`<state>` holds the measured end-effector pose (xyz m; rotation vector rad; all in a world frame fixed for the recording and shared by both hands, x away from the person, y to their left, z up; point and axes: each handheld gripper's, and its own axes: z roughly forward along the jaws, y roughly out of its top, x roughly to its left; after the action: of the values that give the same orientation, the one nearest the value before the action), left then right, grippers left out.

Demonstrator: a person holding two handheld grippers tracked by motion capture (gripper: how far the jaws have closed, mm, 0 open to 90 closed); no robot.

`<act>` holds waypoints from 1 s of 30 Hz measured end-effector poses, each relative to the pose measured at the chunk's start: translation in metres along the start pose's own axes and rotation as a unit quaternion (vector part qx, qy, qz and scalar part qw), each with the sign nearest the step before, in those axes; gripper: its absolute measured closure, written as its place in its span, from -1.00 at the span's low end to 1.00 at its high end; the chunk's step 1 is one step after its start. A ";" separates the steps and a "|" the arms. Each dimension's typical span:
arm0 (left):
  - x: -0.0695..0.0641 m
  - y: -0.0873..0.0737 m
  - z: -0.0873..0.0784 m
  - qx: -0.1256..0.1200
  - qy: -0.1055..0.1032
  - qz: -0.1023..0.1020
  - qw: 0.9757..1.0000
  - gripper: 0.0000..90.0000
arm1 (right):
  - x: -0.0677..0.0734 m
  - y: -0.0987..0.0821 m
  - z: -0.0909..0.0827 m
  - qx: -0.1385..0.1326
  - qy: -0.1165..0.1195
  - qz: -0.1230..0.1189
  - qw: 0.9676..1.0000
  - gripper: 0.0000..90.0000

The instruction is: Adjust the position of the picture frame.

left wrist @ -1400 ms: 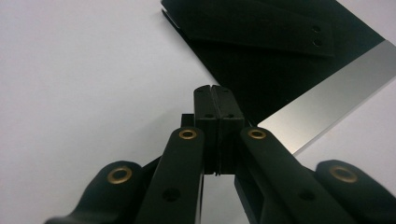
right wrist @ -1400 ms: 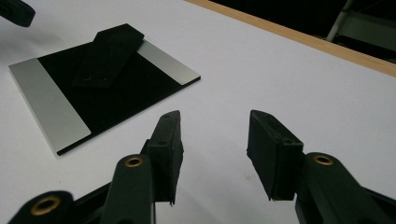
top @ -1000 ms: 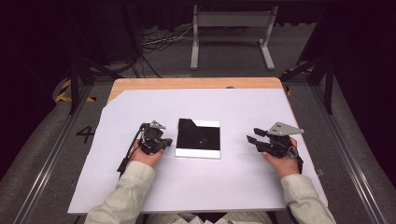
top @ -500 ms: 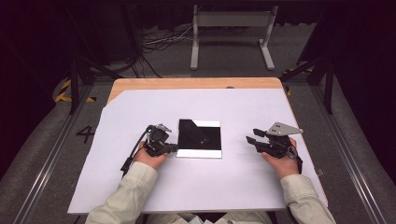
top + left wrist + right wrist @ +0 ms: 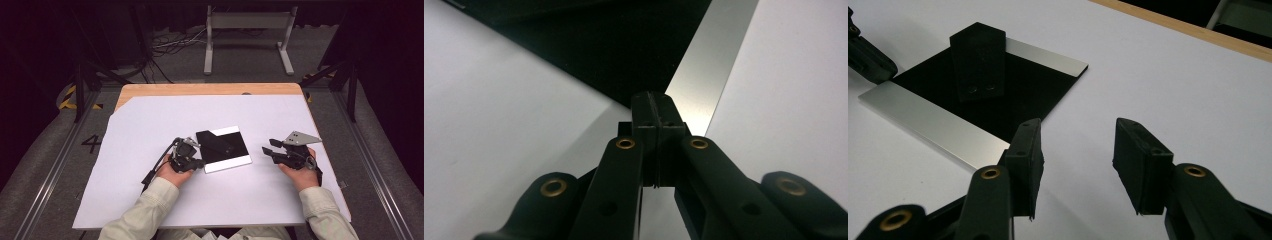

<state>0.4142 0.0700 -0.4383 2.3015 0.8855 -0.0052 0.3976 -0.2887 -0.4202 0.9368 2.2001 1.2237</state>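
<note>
black plate [image 5: 223,148] sits at my left gripper's [image 5: 199,163] pressed-together tips, being nudged. my right gripper [image 5: 268,150] waits spread beside it; next, keep the push gentle.

The surface [image 5: 150,200] is seen from above and in front, from some way off; the black-and-silver plate [image 5: 223,148] is viewed closely along each claw, and is shared by all three views.

Right gripper [image 5: 1077,167] fingers [image 5: 1027,160] apart, nothing between (white desk [image 5: 1168,75] beneath). Black-and-silver plate [image 5: 973,107] ahead-left, black block [image 5: 979,60] on it.
</note>
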 end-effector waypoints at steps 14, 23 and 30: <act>-0.011 0.015 0.007 -0.009 0.005 0.026 1.000 1.00 | -0.001 -0.004 0.003 0.013 0.006 0.011 1.000 0.22; 0.005 0.031 -0.019 -0.062 0.037 0.015 0.997 1.00 | -0.004 -0.006 0.001 0.021 0.004 0.019 1.000 0.25; 0.019 0.047 -0.026 -0.080 0.067 0.010 0.995 1.00 | -0.004 -0.010 0.006 0.031 0.007 0.021 0.999 0.26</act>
<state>0.4515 0.0708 -0.3955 2.1811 0.8953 0.2237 0.4010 -0.2922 -0.4317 1.0077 2.2521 1.1907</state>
